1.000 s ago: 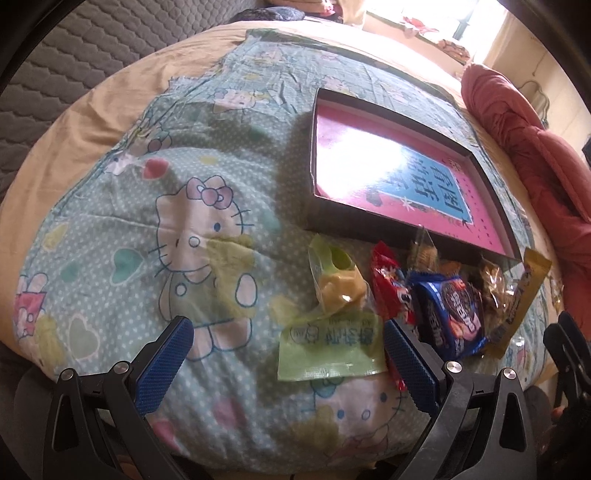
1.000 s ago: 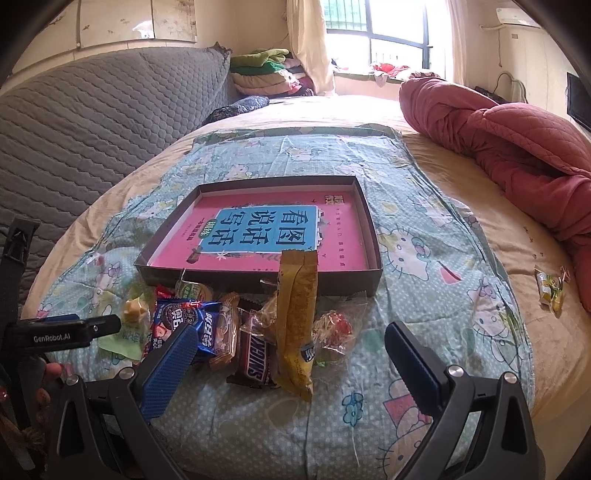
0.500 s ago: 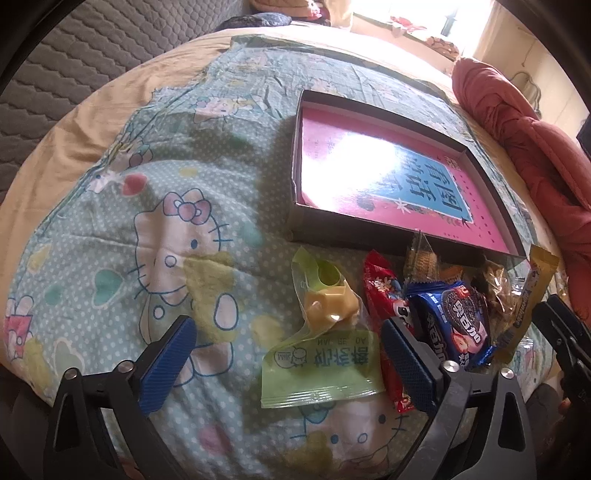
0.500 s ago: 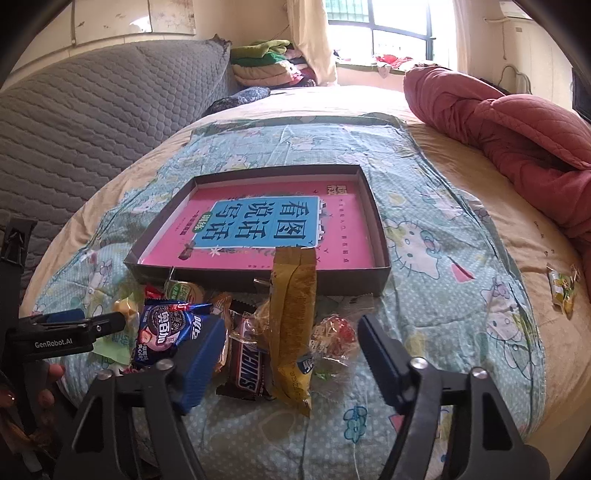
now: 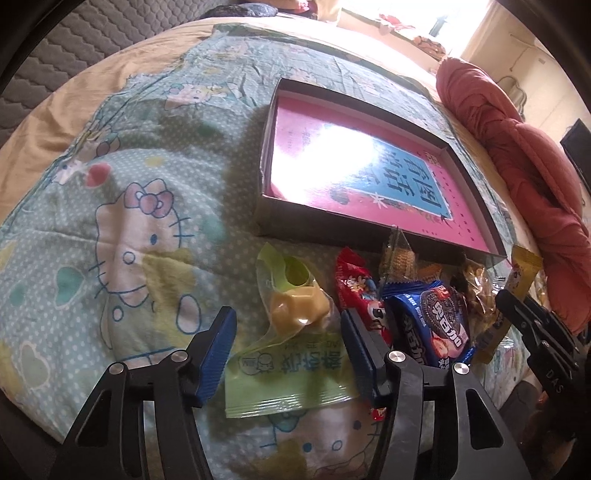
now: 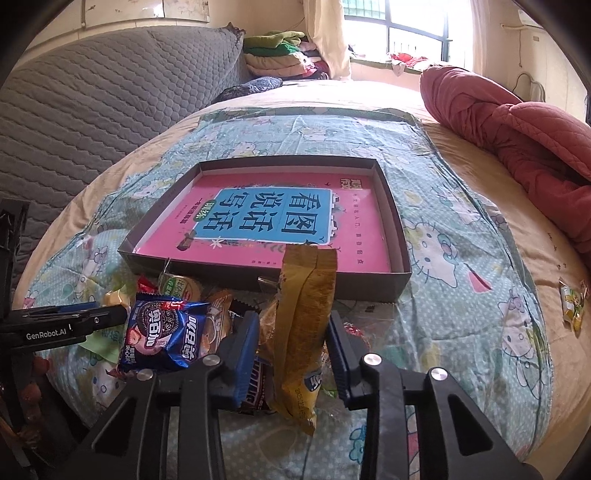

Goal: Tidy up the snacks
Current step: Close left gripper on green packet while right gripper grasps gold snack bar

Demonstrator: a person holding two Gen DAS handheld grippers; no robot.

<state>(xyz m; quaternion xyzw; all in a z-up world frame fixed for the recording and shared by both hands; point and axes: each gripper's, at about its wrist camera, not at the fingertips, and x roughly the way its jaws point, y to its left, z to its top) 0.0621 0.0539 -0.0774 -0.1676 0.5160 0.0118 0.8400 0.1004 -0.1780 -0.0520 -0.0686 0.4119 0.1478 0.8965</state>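
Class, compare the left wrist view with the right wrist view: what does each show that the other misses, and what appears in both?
Only the left wrist view shows the whole green snack packet between the left gripper fingers. Only the right wrist view shows the folded clothes, the window and a stray snack at the bed's right. Both show the grey box, blue cookie pack, yellow packet and red quilt.

Glossy plastic snack wrappers (image 5: 436, 325) (crinkled), matt cotton sheet (image 5: 110, 206)
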